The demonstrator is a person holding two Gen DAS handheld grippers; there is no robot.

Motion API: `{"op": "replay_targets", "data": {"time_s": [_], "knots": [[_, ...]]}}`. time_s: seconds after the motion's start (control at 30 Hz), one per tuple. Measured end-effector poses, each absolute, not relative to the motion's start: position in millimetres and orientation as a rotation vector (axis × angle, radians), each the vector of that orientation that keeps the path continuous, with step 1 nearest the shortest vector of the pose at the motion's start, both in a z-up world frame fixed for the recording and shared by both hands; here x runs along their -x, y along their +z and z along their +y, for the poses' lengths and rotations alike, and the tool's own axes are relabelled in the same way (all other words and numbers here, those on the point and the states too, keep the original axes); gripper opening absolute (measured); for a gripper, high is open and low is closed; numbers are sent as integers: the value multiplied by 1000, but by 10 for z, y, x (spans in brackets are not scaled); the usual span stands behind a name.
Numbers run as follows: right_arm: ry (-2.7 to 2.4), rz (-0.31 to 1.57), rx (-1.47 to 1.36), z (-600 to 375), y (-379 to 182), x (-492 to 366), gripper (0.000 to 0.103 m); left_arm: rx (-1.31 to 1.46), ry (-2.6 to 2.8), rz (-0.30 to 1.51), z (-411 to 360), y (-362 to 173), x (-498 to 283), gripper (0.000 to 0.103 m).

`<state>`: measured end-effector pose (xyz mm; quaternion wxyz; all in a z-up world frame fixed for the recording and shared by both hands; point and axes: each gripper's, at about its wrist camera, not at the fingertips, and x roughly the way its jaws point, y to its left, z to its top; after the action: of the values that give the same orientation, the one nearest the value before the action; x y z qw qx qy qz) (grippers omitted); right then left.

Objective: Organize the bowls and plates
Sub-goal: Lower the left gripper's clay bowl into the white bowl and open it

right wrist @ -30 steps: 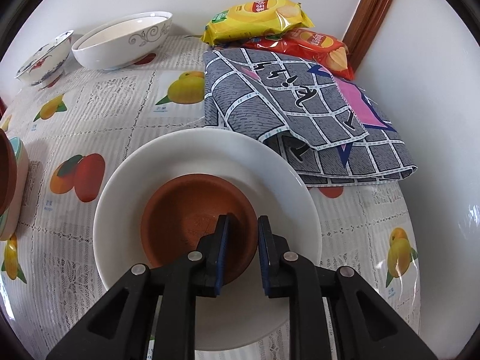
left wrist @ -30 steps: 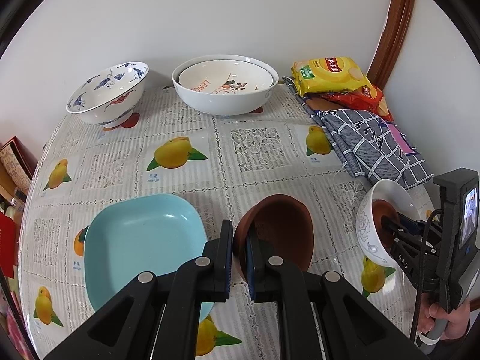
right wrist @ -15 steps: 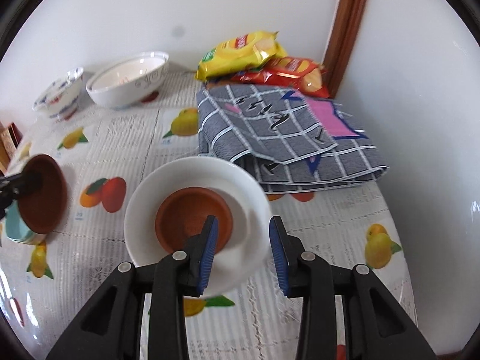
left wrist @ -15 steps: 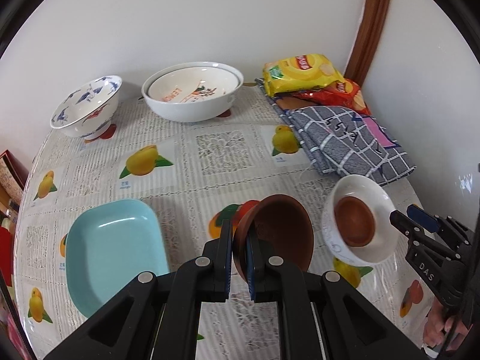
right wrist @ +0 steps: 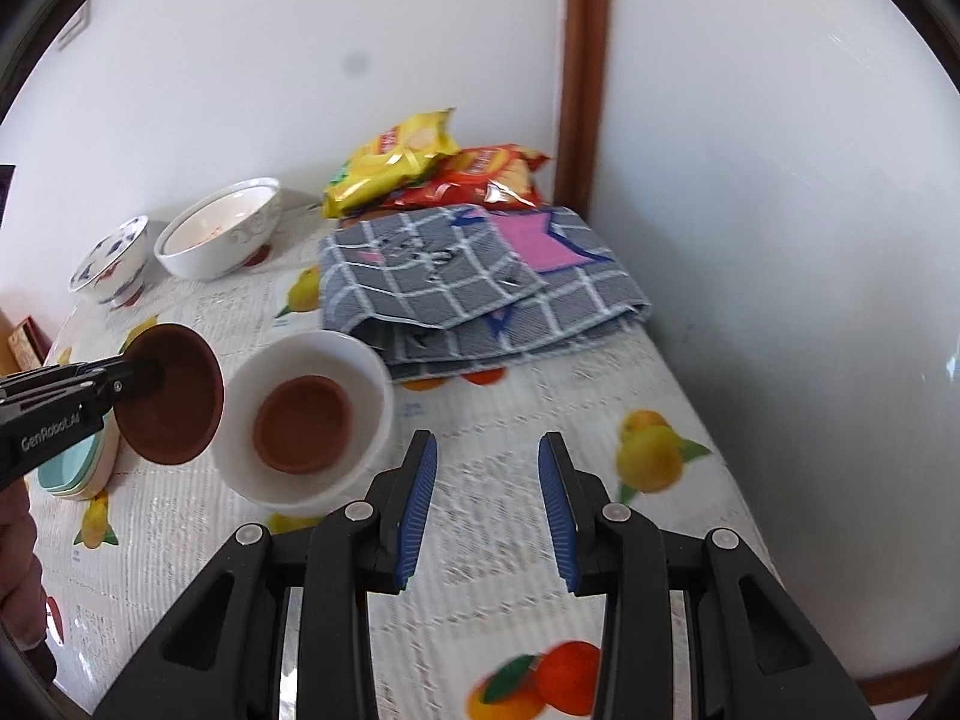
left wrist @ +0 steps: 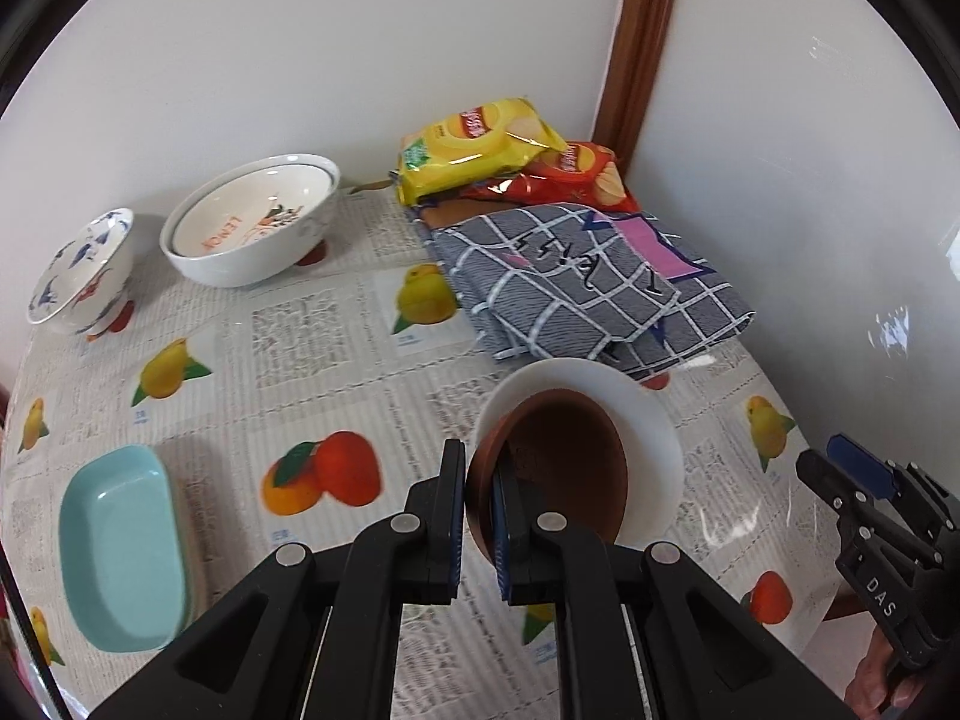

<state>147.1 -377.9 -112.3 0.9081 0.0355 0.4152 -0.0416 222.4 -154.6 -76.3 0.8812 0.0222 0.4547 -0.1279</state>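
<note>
Brown bowl (left wrist: 552, 468), centre of my left view, is tilted on edge and clenched by its rim in my left gripper (left wrist: 477, 516), held in front of the white bowl (left wrist: 654, 438). In the right view, that white bowl (right wrist: 306, 420) sits on the fruit-print tablecloth (right wrist: 540, 396) at centre left, a second brown dish (right wrist: 303, 423) nested inside it. My right gripper (right wrist: 486, 510) is released, nothing between its blue pads (right wrist: 417, 504). Teal dish (left wrist: 120, 546) sits at lower left.
</note>
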Motion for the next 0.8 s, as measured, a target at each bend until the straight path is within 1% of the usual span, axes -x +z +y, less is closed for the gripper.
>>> {"op": "replay_targets", "data": {"time_s": [0.3, 0.8], "knots": [[-151, 874, -118, -4146, -1312, -1371, 35, -47, -274, 996, -1786, -1024, -2418, 9], [-153, 895, -146, -4181, -1461, -1438, 35, -38, -272, 1039, -1838, -1244, -2569, 10]]}}
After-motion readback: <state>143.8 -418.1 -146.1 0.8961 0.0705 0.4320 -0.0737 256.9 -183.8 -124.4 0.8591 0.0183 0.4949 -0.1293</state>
